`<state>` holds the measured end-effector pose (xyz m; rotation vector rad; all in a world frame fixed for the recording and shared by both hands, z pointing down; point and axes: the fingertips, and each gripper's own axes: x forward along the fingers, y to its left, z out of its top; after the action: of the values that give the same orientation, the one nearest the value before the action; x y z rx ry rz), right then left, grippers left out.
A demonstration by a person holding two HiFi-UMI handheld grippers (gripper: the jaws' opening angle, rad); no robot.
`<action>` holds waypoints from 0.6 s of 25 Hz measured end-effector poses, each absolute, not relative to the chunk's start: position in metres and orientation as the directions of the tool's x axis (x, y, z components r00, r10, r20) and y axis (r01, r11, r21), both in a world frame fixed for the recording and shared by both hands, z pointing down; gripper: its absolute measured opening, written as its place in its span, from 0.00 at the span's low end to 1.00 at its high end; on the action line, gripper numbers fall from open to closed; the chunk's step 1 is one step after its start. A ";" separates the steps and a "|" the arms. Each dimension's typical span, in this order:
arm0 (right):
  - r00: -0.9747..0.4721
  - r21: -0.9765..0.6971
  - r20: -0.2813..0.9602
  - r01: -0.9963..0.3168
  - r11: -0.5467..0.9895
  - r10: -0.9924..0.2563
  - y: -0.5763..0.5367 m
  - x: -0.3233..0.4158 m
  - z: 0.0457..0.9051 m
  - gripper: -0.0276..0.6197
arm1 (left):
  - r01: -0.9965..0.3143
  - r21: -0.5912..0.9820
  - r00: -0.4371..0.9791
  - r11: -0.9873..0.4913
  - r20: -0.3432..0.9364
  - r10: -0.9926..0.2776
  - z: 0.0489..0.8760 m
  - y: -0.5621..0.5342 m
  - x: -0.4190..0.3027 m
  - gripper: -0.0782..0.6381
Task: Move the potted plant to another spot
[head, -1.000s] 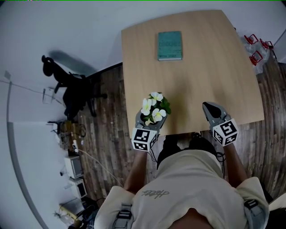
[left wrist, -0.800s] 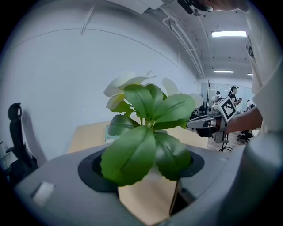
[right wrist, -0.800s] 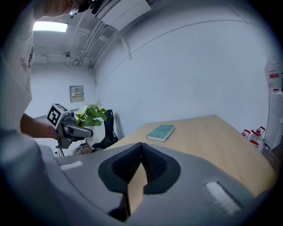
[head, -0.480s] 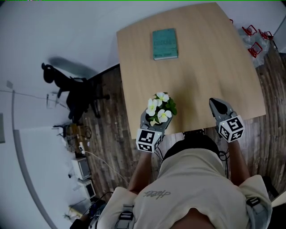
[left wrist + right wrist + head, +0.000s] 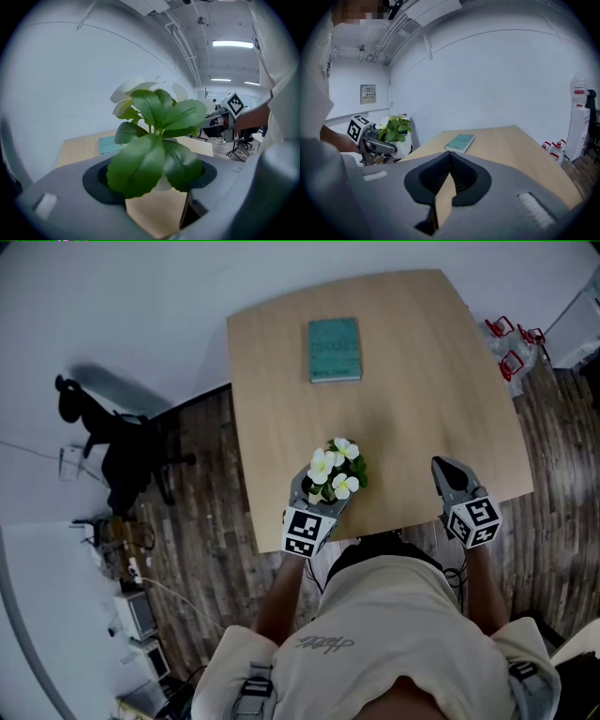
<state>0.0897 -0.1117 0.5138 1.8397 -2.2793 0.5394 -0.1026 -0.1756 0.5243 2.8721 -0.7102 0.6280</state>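
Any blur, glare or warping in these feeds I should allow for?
Head view: sharp and evenly lit, but fisheye bows the table edges. Left gripper view: plant leaves fill the centre, the jaws look soft up close, and a ceiling light glares top right. Right gripper view: dark corners, book sharp.

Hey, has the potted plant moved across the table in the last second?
Yes, slightly. Held in the left claw, the potted plant has shifted right, away from the left edge of the table, and is now in line with the book.
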 end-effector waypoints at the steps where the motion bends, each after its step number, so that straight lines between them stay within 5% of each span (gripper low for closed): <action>1: -0.214 -0.171 0.348 -0.972 0.162 -0.913 -0.113 0.092 0.512 0.05 | -0.458 0.005 0.809 -0.889 0.417 -0.414 0.524 -0.180 -0.101 0.63; 15: -0.218 -0.086 0.354 -0.976 0.201 -0.910 -0.129 0.112 0.510 0.05 | -0.426 0.003 0.835 -0.905 0.386 -0.392 0.522 -0.190 -0.049 0.63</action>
<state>0.1123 -0.1290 0.5103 1.8041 -2.2492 0.4310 -0.0489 -0.1895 0.5219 2.9234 -0.6533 0.5857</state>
